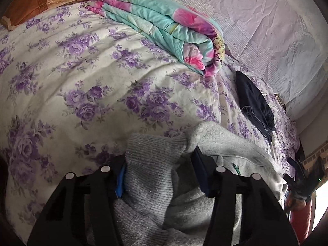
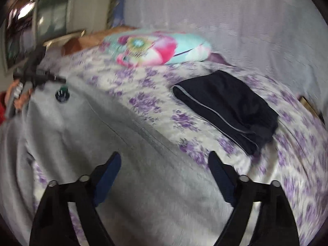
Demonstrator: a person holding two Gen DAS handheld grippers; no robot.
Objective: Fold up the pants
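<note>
Left wrist view: the left claw [image 1: 158,174] has its two blue pads pressed against a bunched ribbed cuff of the grey pants [image 1: 151,176], with the knit gathered tight between them, so it has hold of the fabric with its jaws partly closed. More of the grey cloth spreads to the right over the bed [image 1: 61,86], whose cover is white with purple roses. A folded dark garment [image 1: 254,102] lies further off on the right of the bed, apart from the grey cloth. A folded quilt [image 1: 155,26] in turquoise and pink sits near the far wall, and a brown pillow [image 1: 26,6] shows at the upper left. At the right edge the other tool and a red sleeve [image 1: 301,211] are partly seen. Right wrist view, blurred: the right claw [image 2: 165,174] stands wide apart above the grey pants [image 2: 82,127], which lie spread across the bed [image 2: 297,174]; its pads close on nothing. The folded dark garment [image 2: 227,108], with a pale stripe along its edge, lies to the right just beyond the grey cloth. The quilt [image 2: 157,49] rests behind it. At the far left the left claw [image 2: 37,78] and a hand [image 2: 18,96] reach the grey cloth's edge.
</note>
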